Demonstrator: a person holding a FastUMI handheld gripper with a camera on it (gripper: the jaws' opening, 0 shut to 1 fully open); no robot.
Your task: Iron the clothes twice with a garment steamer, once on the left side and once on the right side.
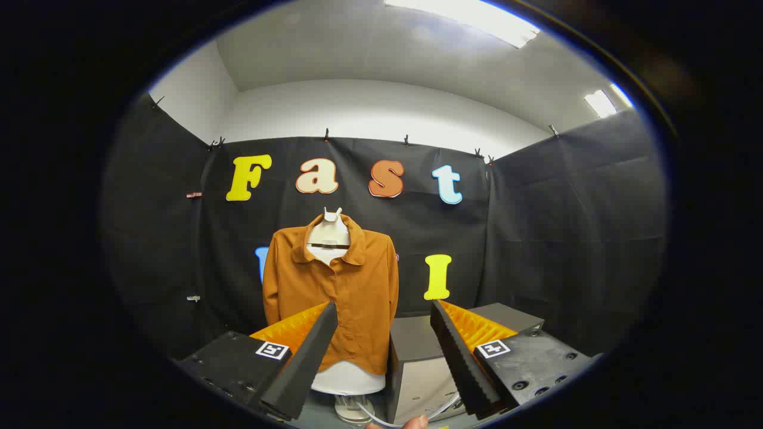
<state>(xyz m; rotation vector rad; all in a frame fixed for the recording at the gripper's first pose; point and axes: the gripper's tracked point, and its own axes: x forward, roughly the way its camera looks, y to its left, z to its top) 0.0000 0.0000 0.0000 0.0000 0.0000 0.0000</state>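
On the left, well beyond the fingers, an orange-brown shirt [334, 298] hung buttoned on a white dress form [329, 233] against the booth's far wall, its hem just above the form's pale base. The gripper [381, 345] pointed toward it with its fingers spread wide apart and nothing between them. To the right of the shirt, just beside the form, stood a grey box-like unit [420, 363], and a thin pale tube [372, 414] curled near its foot. Whether that unit was the garment steamer, or where the steamer's head lay, could not be told. At the near edge a fingertip [415, 422] showed between the gripper's fingers. By the look of it, no ironing pass had begun: the step in hand was the approach. The next move would likely call for finding and gripping the steamer's handle, then carrying it to the shirt's left side.
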